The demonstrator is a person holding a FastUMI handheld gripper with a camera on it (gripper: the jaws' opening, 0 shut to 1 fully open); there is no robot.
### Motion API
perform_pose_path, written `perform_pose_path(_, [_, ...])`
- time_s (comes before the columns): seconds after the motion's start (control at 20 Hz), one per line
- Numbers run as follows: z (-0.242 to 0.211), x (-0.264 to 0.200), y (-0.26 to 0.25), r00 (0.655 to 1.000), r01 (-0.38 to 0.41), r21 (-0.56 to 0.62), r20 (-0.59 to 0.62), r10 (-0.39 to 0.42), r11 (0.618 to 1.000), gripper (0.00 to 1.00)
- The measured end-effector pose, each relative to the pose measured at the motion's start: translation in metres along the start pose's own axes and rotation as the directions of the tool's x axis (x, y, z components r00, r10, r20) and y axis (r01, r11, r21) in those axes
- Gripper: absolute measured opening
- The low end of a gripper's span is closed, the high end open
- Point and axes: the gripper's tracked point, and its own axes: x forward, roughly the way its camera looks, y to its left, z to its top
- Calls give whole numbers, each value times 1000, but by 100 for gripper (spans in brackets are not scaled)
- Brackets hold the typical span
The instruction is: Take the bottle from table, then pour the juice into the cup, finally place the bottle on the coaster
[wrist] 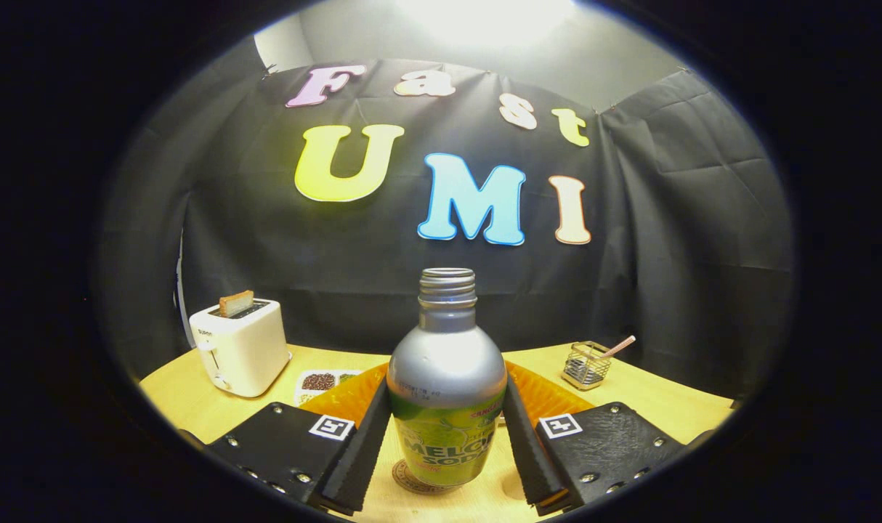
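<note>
Silver-topped, capless bottle [446, 385] stands upright on a round coaster [412, 479] on the wooden table [187, 403], clamped between the gripper [446, 443] fingers, one pressing each side. Behind it lies one orange mat [550, 396]. Farther back: one white toaster [241, 347] holding one slice of toast [235, 303], one small dish of beans [323, 381], one wire basket [586, 365] with a pink stick [619, 346].

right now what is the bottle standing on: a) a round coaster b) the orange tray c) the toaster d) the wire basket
a: the bottle, uncapped and upright between the fingers of the tool, has its base on a round coaster on the table.
</note>
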Motion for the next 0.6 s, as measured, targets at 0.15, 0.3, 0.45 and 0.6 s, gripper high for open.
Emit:
perform_pose_path(0.15, [-22,12,8,999,-18,2,-33,18,1000,78])
perform_pose_path(0.3, [-45,25,13,997,-37,-16,-66,36,999,78])
perform_pose_path(0.45, [-59,32,15,997,-38,-30,-75,36,999,78])
perform_pose_path(0.6, [-71,38,20,995,-53,-33,-84,50,998,78])
